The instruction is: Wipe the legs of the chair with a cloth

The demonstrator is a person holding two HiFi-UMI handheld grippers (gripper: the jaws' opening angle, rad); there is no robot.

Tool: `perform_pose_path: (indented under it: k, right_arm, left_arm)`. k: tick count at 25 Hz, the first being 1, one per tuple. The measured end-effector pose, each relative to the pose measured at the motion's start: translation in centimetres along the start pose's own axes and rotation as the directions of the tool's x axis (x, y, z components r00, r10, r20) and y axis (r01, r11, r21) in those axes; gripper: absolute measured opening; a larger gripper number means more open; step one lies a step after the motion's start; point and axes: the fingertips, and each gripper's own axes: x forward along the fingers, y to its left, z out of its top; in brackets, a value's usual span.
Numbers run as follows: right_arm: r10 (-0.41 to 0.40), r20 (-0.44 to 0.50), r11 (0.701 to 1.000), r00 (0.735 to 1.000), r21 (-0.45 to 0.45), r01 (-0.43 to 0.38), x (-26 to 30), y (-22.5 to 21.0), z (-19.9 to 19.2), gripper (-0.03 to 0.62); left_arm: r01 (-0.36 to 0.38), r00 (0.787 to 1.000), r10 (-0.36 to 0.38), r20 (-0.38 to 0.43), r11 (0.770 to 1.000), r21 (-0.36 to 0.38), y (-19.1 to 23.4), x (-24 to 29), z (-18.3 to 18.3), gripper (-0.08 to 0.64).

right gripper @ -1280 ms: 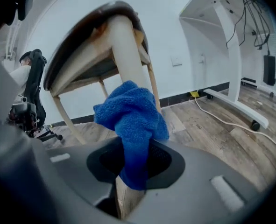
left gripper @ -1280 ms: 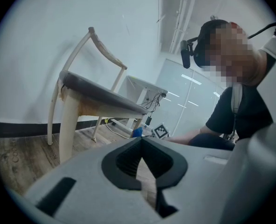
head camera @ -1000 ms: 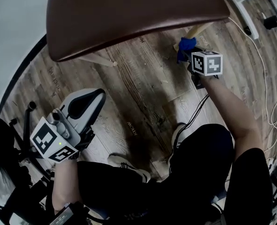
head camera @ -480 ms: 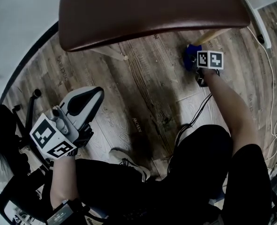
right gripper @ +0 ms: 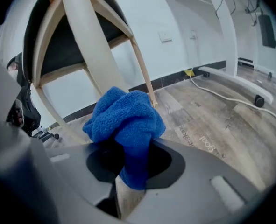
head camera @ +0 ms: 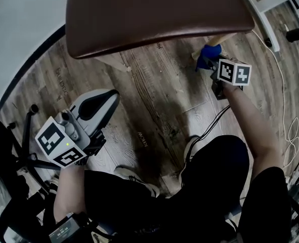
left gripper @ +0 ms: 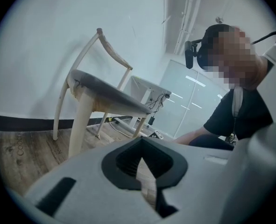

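**Desk:** What crowds the frame?

**Photographer:** The chair's brown seat (head camera: pixel 159 14) fills 12 o'clock of the head view and hides most of the frame beneath it. A white cable (head camera: pixel 286 85) trails over the wooden floor (head camera: pixel 159 90) at 3 o'clock, and a white metal base (head camera: pixel 263 9) sits at 1 o'clock. The person's dark trousers and a shoe (head camera: pixel 134 178) take up 6 o'clock. The left tongs (head camera: pixel 101 101) hang at 8 o'clock, well away from the chair, tips closed on nothing.

**Desk:** And the cloth?

**Photographer:** The cloth (head camera: pixel 209 54) is bright blue terry, bunched into a thick wad. It sits at 1 o'clock, just under the seat's edge, up against the pale wooden chair leg (head camera: pixel 217 34). The right tongs (head camera: pixel 211 65) are clamped on it. In the right gripper view a tail of cloth is pinched between the tips, and the wad bulges out ahead of them across the slanting leg.
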Motion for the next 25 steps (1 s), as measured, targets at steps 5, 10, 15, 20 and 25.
perform_pose_path:
  k: [5,10,15,20,25]
  right_arm:
    - [-0.005,0.076,0.992,0.997,-0.123,0.014,-5.1,2.4,4.9,0.103]
    - [-0.012,0.151,0.981,0.988,-0.191,0.042,-9.9,5.0,9.3,0.102]
    - [-0.017,0.228,0.968,0.973,-0.241,0.074,-13.8,7.1,12.3,0.101]
    - [0.102,0.233,0.961,0.967,-0.274,-0.035,-14.7,11.9,12.2,0.101]
    - [0.288,0.173,0.927,0.942,-0.299,-0.228,-12.4,19.5,11.6,0.101]
  left_arm:
    - [0.006,1.0,-0.006,0.013,1.0,0.012,-0.1,-0.3,0.3,0.0]
    - [0.01,0.998,-0.011,0.056,1.0,0.017,-0.6,-1.1,1.4,0.0]
    - [0.014,0.996,-0.016,0.088,1.0,0.015,-0.9,-1.4,2.2,0.0]
    - [0.009,0.996,-0.011,0.085,1.0,0.024,-1.1,-1.7,2.5,-0.001]
    - [-0.012,0.996,0.011,0.092,1.0,0.013,-0.9,-2.5,2.6,0.0]
